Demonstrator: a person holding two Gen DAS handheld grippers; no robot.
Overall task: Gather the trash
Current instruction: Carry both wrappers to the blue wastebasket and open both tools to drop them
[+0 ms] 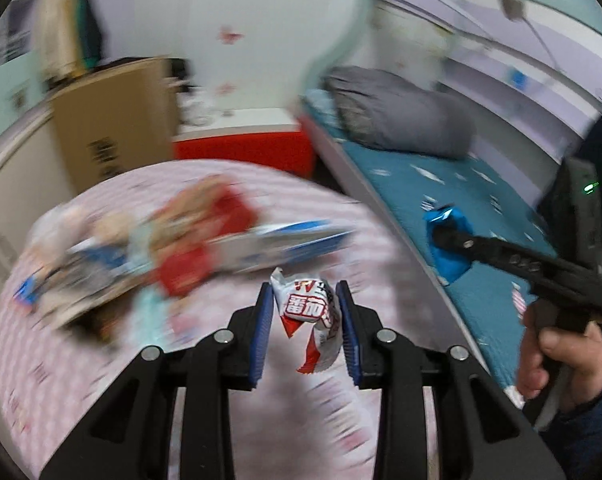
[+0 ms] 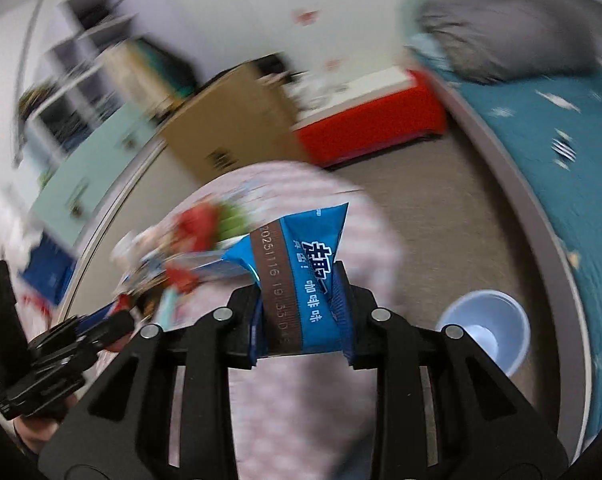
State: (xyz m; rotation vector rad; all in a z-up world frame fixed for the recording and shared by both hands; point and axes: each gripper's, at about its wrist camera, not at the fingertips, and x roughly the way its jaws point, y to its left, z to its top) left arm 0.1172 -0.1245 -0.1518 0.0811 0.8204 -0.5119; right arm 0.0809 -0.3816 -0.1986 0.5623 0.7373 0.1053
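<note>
My left gripper (image 1: 305, 298) is shut on a white and red snack wrapper (image 1: 311, 314) and holds it above a round table with a pink patterned cloth (image 1: 81, 380). My right gripper (image 2: 301, 280) is shut on a blue snack wrapper (image 2: 301, 276); in the left wrist view that wrapper (image 1: 449, 240) hangs over the teal bed. A blurred pile of wrappers (image 1: 141, 248) lies on the table's far left, also visible in the right wrist view (image 2: 181, 248). A pale blue bin (image 2: 489, 328) stands on the floor at the lower right.
A teal bed (image 1: 441, 184) with a grey pillow (image 1: 397, 112) runs along the right. A cardboard box (image 1: 109, 128) and a red and white box (image 1: 245, 140) stand beyond the table. Grey floor (image 2: 441, 184) lies between table and bed.
</note>
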